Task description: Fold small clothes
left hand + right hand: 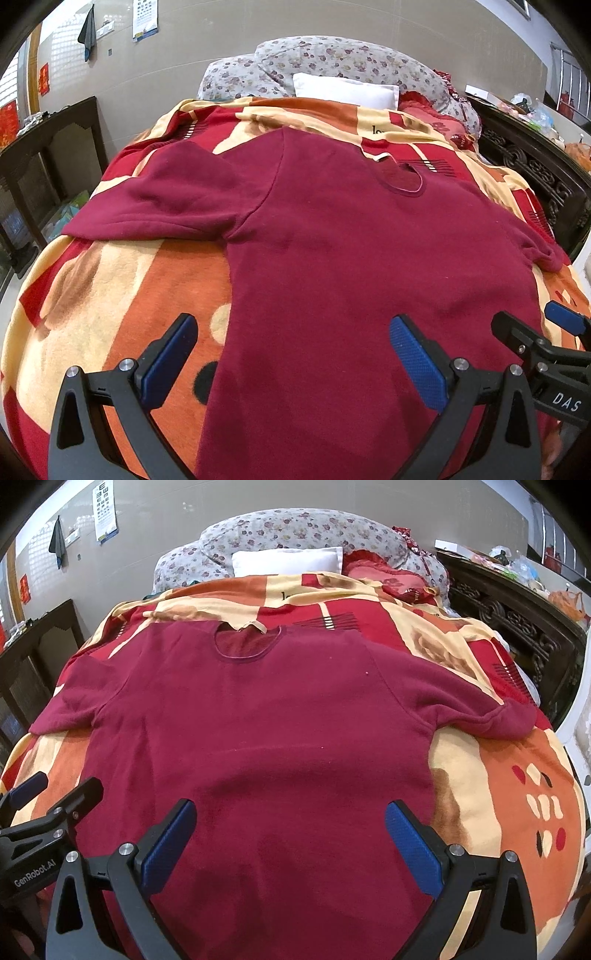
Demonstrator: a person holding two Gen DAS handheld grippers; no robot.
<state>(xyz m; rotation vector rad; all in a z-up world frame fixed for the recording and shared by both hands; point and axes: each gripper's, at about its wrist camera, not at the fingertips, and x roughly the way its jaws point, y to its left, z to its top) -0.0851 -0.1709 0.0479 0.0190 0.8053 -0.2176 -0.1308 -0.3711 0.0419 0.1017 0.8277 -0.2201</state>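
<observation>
A dark red short-sleeved shirt (351,251) lies spread flat on the bed, neck hole at the far end, sleeves out to both sides; it also shows in the right wrist view (258,731). My left gripper (293,354) is open and empty, hovering over the shirt's near left edge. My right gripper (290,834) is open and empty over the shirt's near right part. The right gripper shows at the right of the left wrist view (535,325); the left gripper shows at the left of the right wrist view (55,786).
An orange, red and cream blanket (110,295) covers the bed. A white pillow (343,90) and floral bedding (332,55) lie at the head. Dark carved wooden furniture stands on the right (517,627) and on the left (44,155).
</observation>
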